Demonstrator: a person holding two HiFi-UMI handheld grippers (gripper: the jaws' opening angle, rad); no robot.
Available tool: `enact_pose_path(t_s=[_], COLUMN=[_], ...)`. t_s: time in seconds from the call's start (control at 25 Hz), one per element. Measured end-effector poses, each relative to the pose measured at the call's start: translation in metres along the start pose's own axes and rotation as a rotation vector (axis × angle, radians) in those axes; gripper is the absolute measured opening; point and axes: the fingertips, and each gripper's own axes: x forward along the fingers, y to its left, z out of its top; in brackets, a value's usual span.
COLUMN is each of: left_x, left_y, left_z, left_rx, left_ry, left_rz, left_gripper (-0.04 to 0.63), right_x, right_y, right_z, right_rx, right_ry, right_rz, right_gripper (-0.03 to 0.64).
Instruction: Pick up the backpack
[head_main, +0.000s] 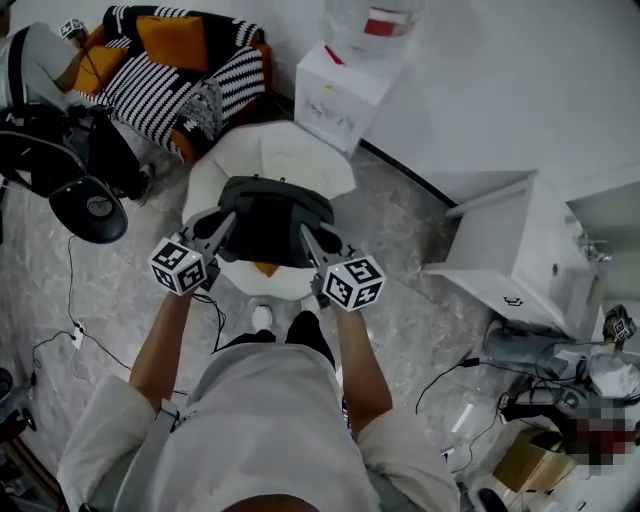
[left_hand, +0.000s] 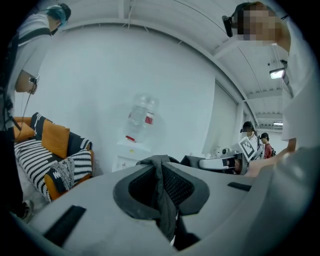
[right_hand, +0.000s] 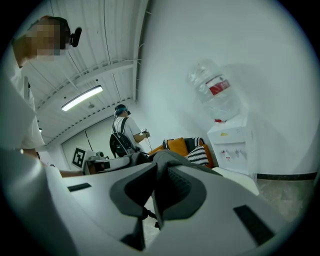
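A black backpack (head_main: 268, 225) hangs in the air over a round white seat (head_main: 300, 155), held up between my two grippers. My left gripper (head_main: 224, 224) is shut on a dark grey shoulder strap (left_hand: 167, 210) at the pack's left side. My right gripper (head_main: 309, 238) is shut on the other strap (right_hand: 159, 162) at the right side. In the left gripper view the jaws (left_hand: 161, 172) pinch the fabric, which folds down between them. The right gripper view shows the same at its jaws (right_hand: 156, 182). Both grippers point nearly level, away from me.
A striped sofa with orange cushions (head_main: 190, 70) stands at the back left, and a person (head_main: 40, 60) is beside it. A white water dispenser (head_main: 335, 85) stands against the wall. A white cabinet (head_main: 520, 250) is at the right. Cables (head_main: 70, 330) lie on the floor.
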Motion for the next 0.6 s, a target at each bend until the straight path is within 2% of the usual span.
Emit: enact_pose_path(t_s=[0.6], left_x=[-0.051], left_y=[-0.022], left_z=[0.077], left_rx=[0.077], left_ry=[-0.147], left_rz=[-0.038], left_gripper=[0.034], right_x=[-0.012], right_y=[0.067], right_z=[0.07], right_rx=[-0.11], right_ry=[-0.105], right_rz=[0.047], right_gripper=[0.037])
